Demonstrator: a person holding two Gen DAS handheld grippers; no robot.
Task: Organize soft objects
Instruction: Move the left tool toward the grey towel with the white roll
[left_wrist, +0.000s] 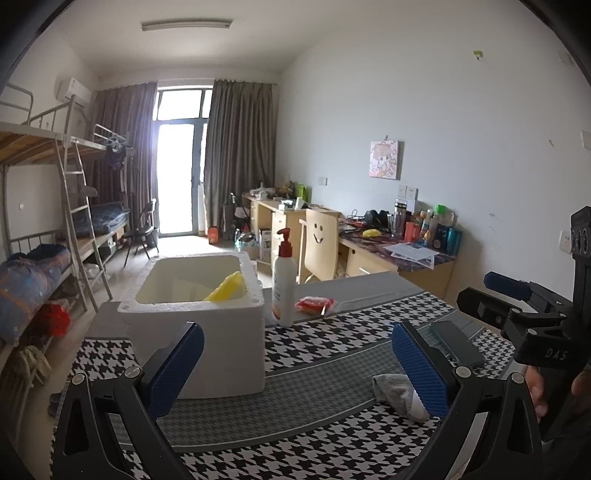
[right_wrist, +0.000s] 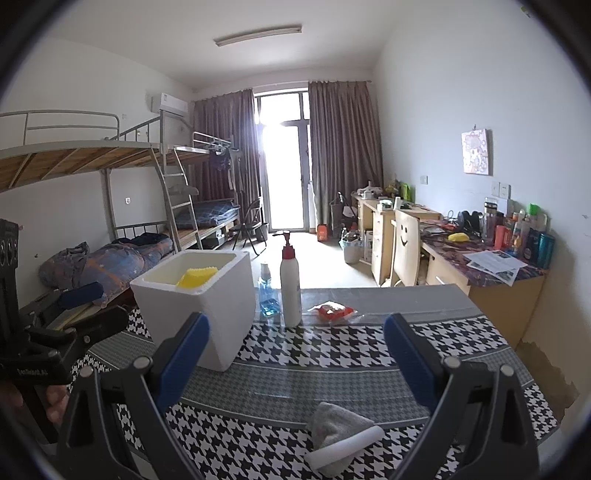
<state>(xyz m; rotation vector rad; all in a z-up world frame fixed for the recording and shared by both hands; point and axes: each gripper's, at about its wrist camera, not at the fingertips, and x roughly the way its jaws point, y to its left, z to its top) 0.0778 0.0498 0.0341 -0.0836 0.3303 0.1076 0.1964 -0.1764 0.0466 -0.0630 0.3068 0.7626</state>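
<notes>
A white foam box stands on the houndstooth tablecloth with a yellow sponge leaning inside it. A grey sock with a white cuff lies crumpled on the cloth near the front. My left gripper is open above the cloth, the sock just left of its right pad. My right gripper is open too, with the sock below and between its fingers, not touching. A red packet lies behind, near a lotion bottle.
A white pump lotion bottle stands right of the box, with a blue spray bottle beside it. A dark phone lies at the right. Bunk beds stand left, desks and a chair right.
</notes>
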